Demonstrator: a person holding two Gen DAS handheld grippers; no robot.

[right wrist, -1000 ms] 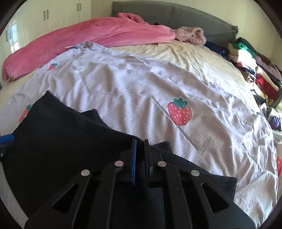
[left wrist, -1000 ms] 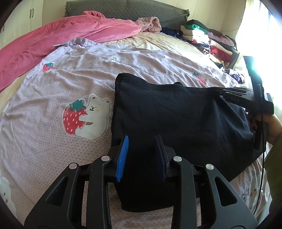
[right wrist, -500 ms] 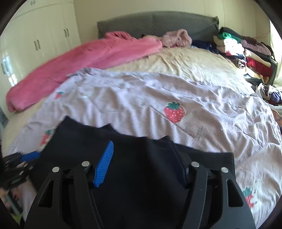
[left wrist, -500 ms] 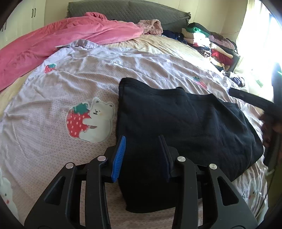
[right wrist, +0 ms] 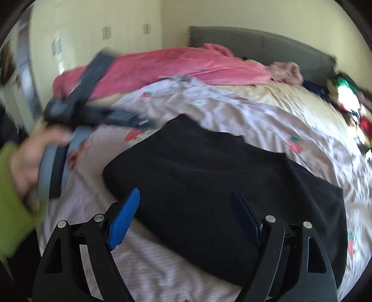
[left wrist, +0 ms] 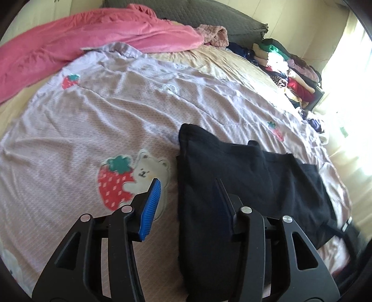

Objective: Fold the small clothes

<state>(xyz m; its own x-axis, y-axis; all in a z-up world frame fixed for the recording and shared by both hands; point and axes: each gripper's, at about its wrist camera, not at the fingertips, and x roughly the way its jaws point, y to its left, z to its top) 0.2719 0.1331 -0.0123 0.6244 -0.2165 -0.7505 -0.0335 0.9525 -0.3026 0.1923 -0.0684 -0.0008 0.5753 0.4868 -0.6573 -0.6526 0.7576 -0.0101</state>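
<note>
A black garment [left wrist: 244, 185] lies folded flat on the lilac quilt [left wrist: 93, 120], also in the right wrist view [right wrist: 209, 176]. My left gripper [left wrist: 188, 185] is open and empty, raised over the garment's left edge. My right gripper [right wrist: 186, 197] is open wide and empty, above the garment's near edge. The left gripper, held in a hand with a green sleeve, shows blurred in the right wrist view [right wrist: 97, 116], left of the garment.
A pink blanket [left wrist: 93, 39] lies across the far side of the bed by the grey headboard [left wrist: 197, 14]. A pile of stacked clothes [left wrist: 286, 67] sits at the far right. A strawberry-and-bear patch [left wrist: 130, 178] is left of the garment.
My right gripper let go of the garment, opened wide and pulled back and up. My left gripper opened wider and lifted to the left. The garment now lies flat.
</note>
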